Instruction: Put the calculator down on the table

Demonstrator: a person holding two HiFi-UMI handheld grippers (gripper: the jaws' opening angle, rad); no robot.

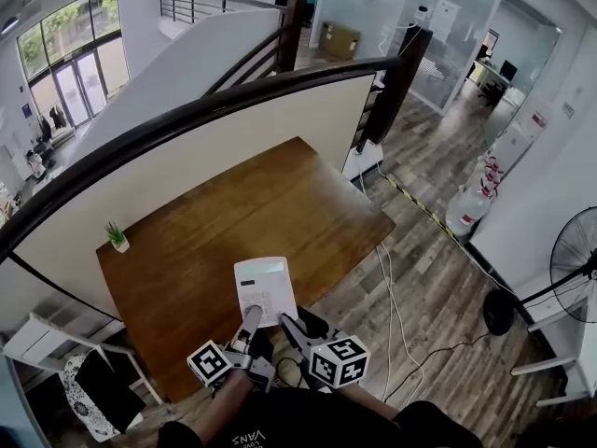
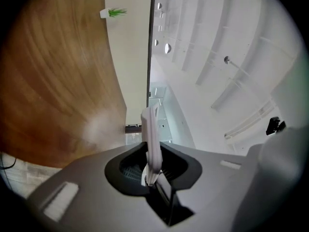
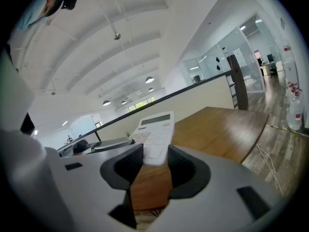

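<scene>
The left tool (image 1: 250, 318) is clamped on the near edge of the white calculator (image 1: 266, 288), which shows edge-on between its jaws in the left gripper view (image 2: 150, 138). The calculator is held over the near edge of the wooden counter (image 1: 280, 194). The right tool (image 1: 291, 326) stands open just beside it, with the calculator's near end (image 3: 155, 135) ahead of its gap. A small potted plant (image 1: 117, 237) sits at the counter's far left corner.

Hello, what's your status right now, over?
Status: left gripper shut on calculator; right gripper open beside it. Held over table, near edge. Small plant at far corner, well clear.
</scene>
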